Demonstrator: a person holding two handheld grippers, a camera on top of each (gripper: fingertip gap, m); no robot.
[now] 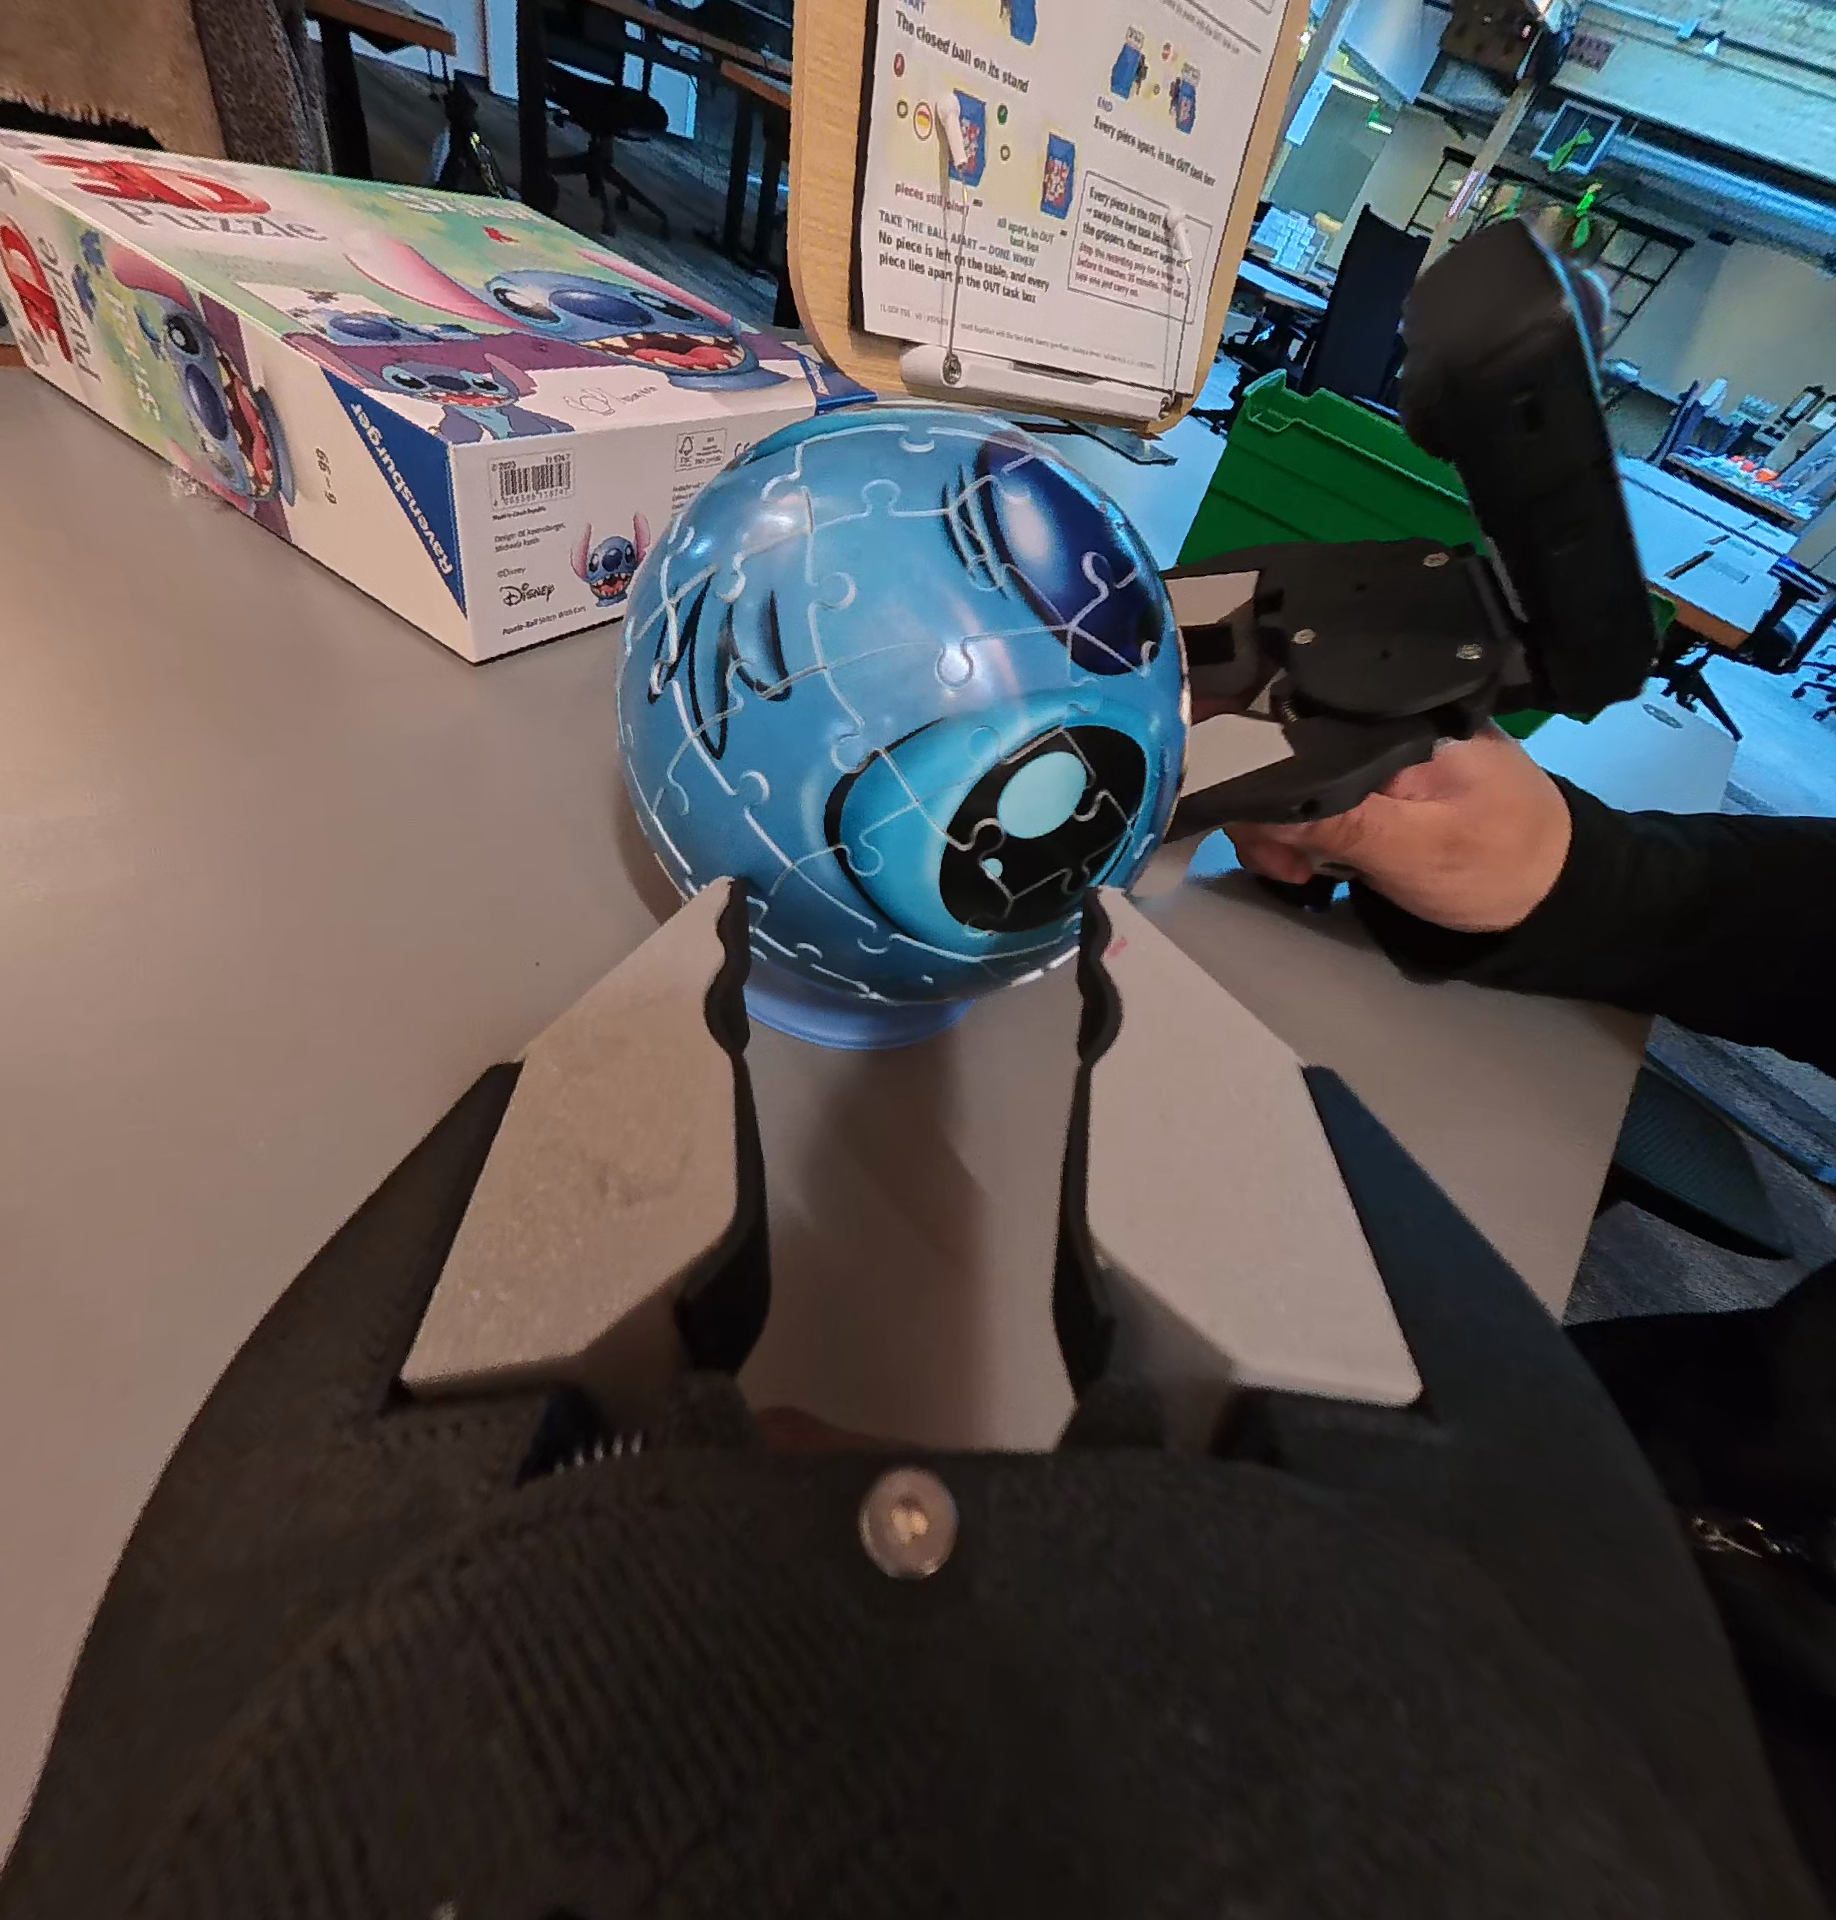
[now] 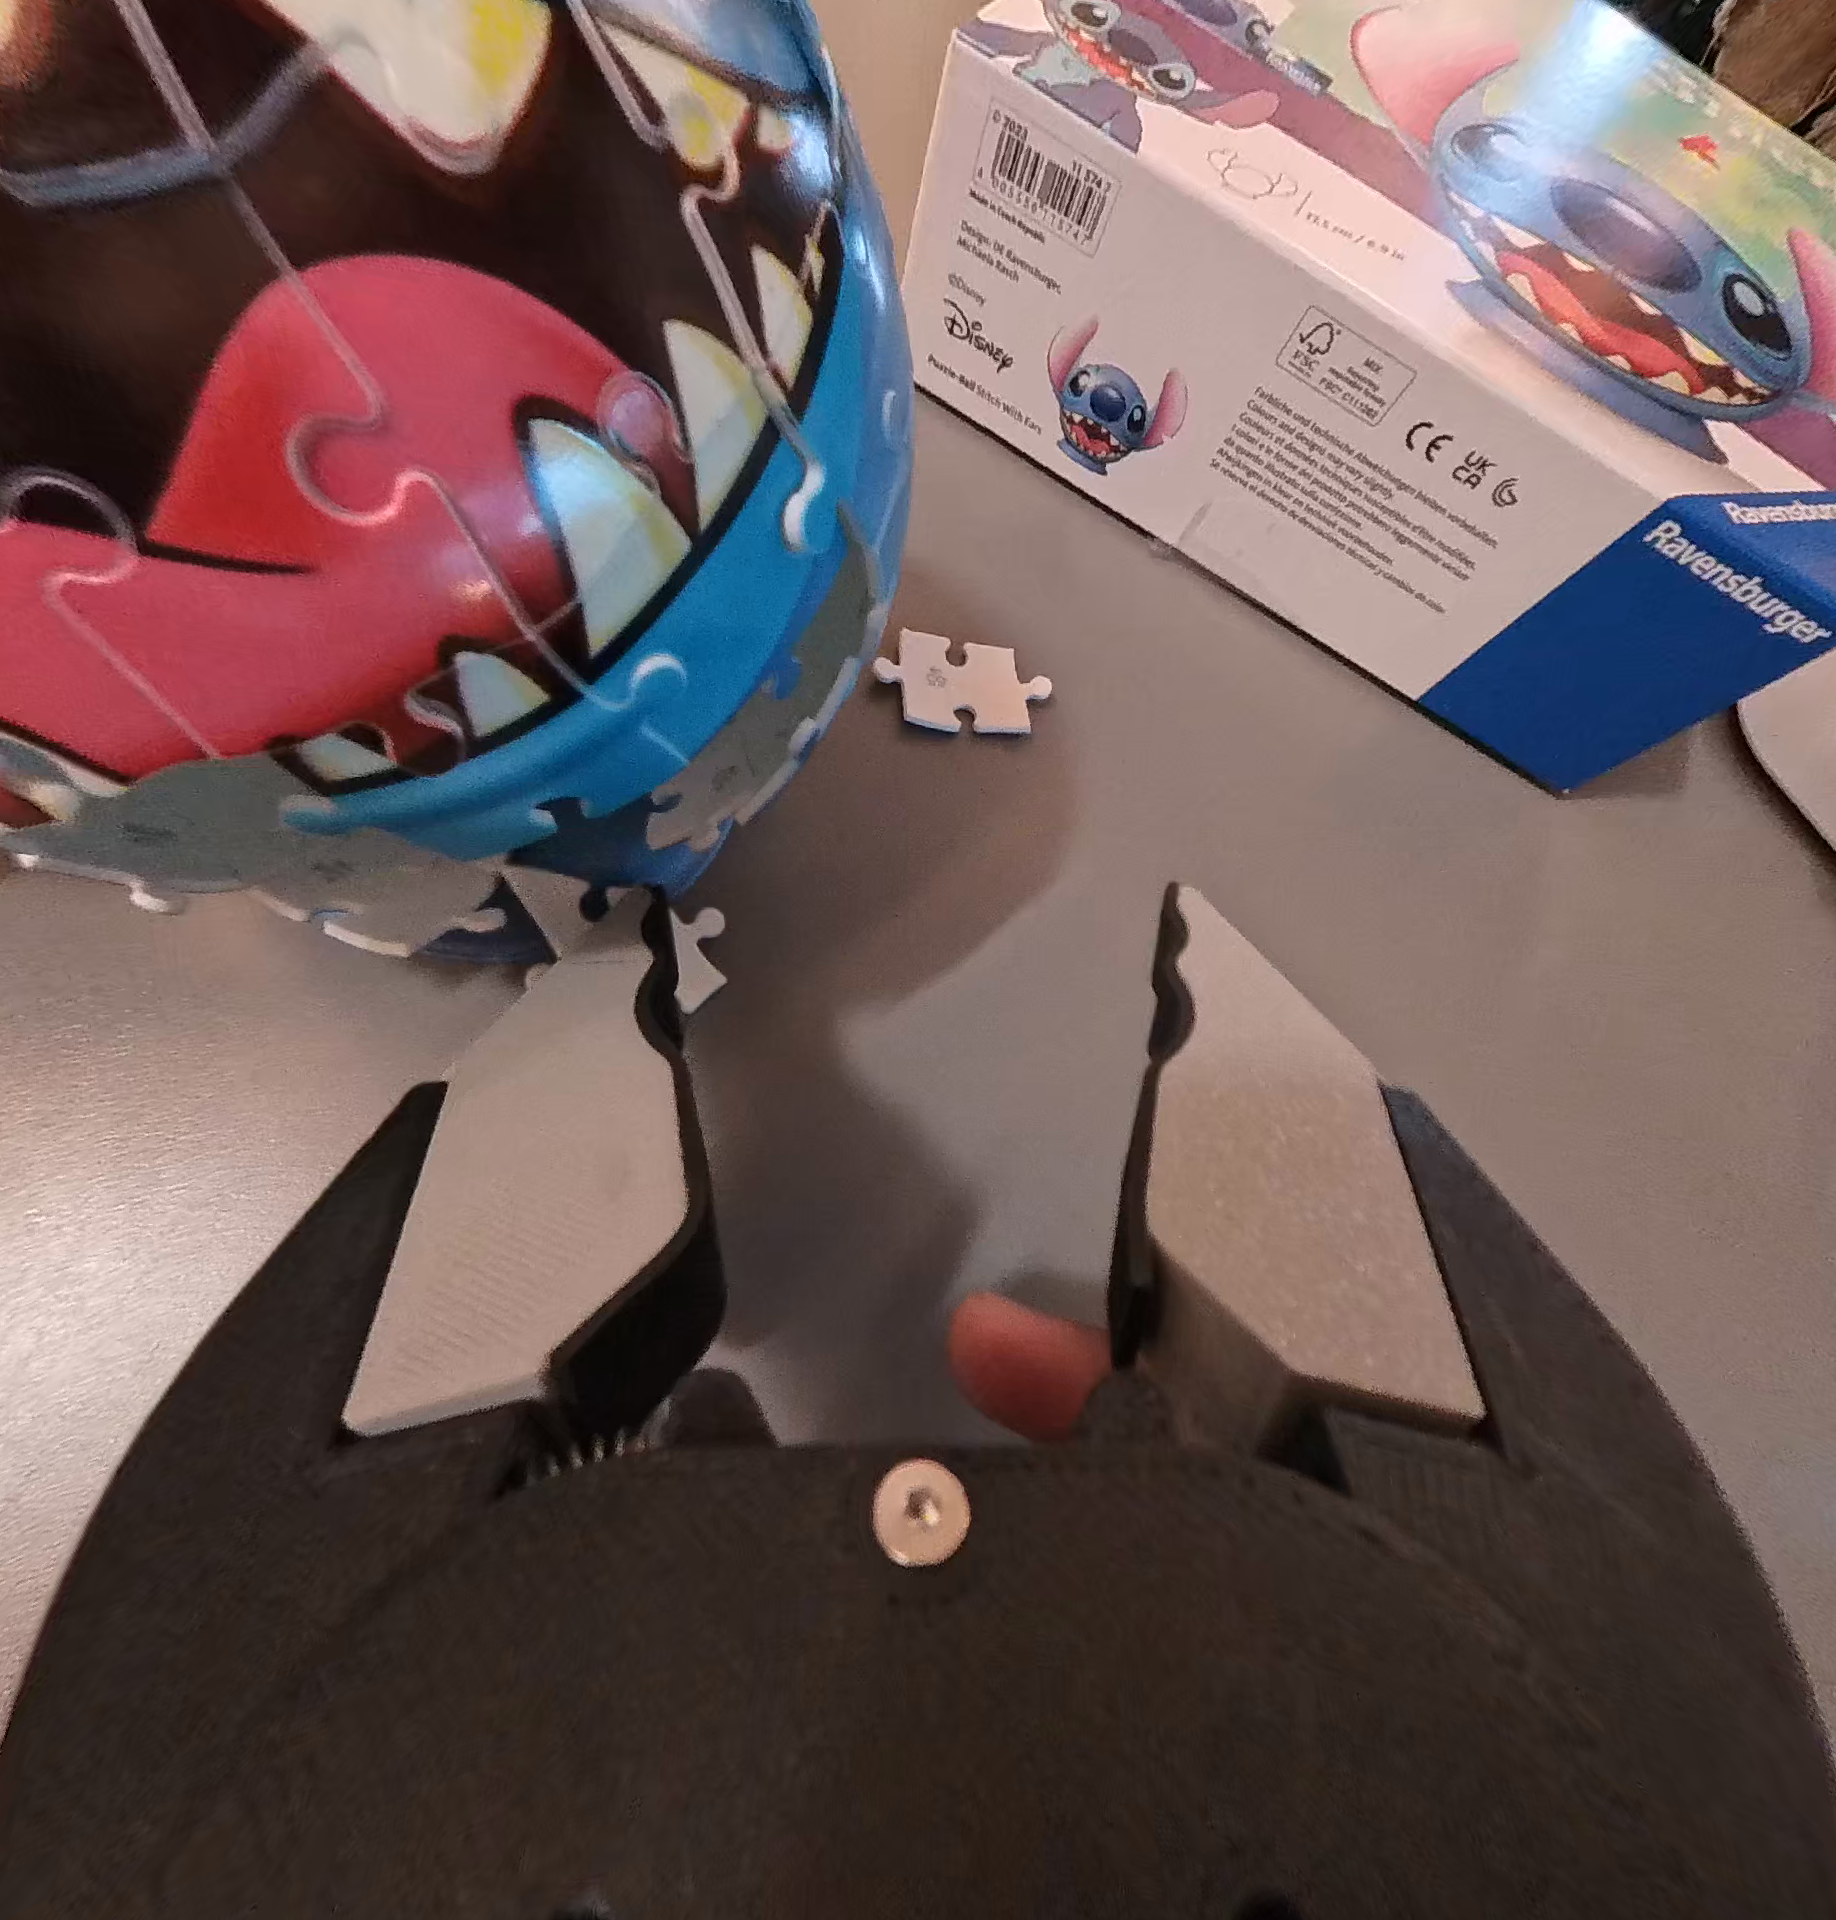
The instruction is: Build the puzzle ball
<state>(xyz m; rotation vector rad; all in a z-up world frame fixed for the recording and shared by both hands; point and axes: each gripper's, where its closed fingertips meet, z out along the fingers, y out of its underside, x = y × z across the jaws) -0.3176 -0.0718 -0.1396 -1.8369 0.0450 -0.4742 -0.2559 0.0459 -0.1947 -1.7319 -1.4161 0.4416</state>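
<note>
The blue puzzle ball point(image 1: 903, 707) sits on a blue stand point(image 1: 852, 1023) on the grey table. My left gripper point(image 1: 914, 904) is open and empty, its fingertips just in front of the ball's lower half. My right gripper point(image 1: 1194, 696), held by a hand point(image 1: 1413, 842), is open at the ball's right side. In the right wrist view the ball point(image 2: 426, 416) shows a red tongue and teeth, with grey piece backs along its lower edge. My right gripper point(image 2: 914, 914) is open and empty. A pale loose piece point(image 2: 961, 686) lies on the table. Another small piece point(image 2: 701, 956) lies by my left fingertip.
The puzzle box point(image 1: 374, 395) lies behind the ball to the left; it also shows in the right wrist view point(image 2: 1413, 364). A wooden board with an instruction sheet point(image 1: 1039, 187) stands behind the ball. A green bin point(image 1: 1309, 488) is at the back right. The table edge point(image 1: 1620, 1039) runs close on the right. To the pale loose piece point(image 2: 961, 686): right tips about 7 centimetres, left tips about 15 centimetres.
</note>
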